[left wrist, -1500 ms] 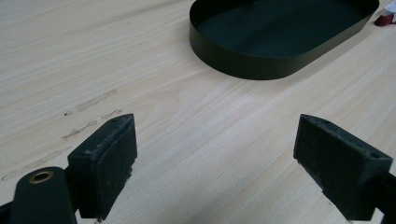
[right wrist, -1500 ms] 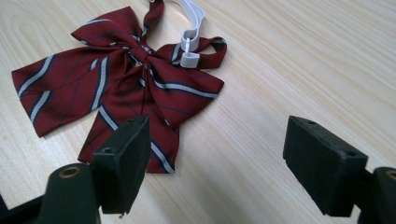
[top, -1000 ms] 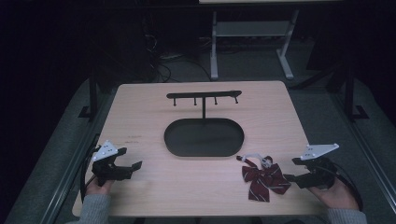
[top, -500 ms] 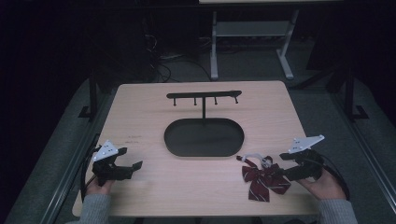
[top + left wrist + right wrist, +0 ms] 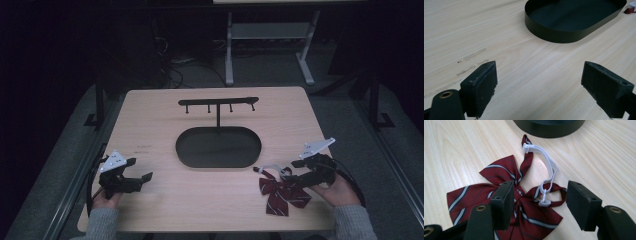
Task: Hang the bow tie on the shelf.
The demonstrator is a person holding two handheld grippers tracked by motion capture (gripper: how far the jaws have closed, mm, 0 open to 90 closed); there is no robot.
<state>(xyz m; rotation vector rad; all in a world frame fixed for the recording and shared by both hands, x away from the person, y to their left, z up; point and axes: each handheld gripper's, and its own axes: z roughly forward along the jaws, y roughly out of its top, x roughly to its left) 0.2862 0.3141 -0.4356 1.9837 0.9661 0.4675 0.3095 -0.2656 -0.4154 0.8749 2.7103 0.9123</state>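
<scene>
Near the right front corner of the pale wooden surface (image 5: pixel 165 120), a dark red striped fabric bow tie with a white elastic strap (image 5: pixel 506 192) lies flat, just beside the black oval stand base (image 5: pixel 218 146). The approach step is judged in hand. The right hand-held gripper (image 5: pixel 540 203) is shown with its jaws, which have just been closing, spread astride the knot, not yet pinching. Next, closure on the knot is called for. The left hand-held gripper (image 5: pixel 537 90) is spread wide over bare wood, holding nothing.

The worktop (image 5: pixel 150 125) is pale, matt wood-grain laminate, the oval tray (image 5: pixel 574 27) and hook stand (image 5: pixel 218 102) look like matt black metal, and the striped maroon bow tie (image 5: pixel 499 192) is woven cloth with a smooth white plastic strap (image 5: pixel 547 167).
</scene>
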